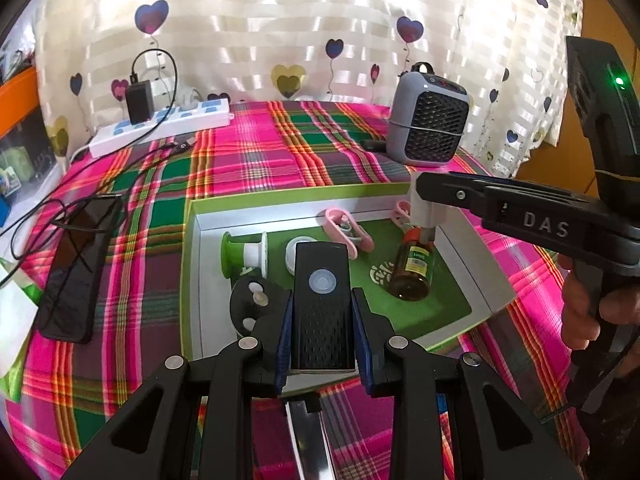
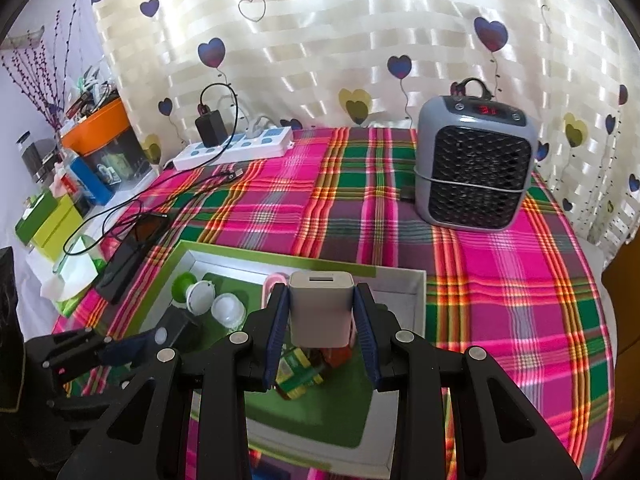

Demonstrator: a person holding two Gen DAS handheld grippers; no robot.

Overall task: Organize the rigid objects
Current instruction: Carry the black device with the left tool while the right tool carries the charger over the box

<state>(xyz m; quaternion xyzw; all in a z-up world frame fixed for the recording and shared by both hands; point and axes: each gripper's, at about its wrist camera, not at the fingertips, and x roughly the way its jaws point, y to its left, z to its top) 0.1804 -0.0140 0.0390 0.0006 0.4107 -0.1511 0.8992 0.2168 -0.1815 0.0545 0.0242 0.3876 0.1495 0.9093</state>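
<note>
Left gripper clamped on a black remote, right gripper clamped on a grey box, both hovering over a green-lined tray. Risk: dropping onto the brown bottle below, knocking it. "DAS" readable on the right gripper; heater display blurred.

Your backdrop: cream satin striped curtain with purple and olive heart balloons, backlit, glare streaks across folds. Your work surface: pink-green plaid cloth over table. White power strip with blue sockets at far left edge, black adapter plugged in. Grey mesh-front heater far right, red display lit. Orange-lidded bin and clutter at your left.
</note>
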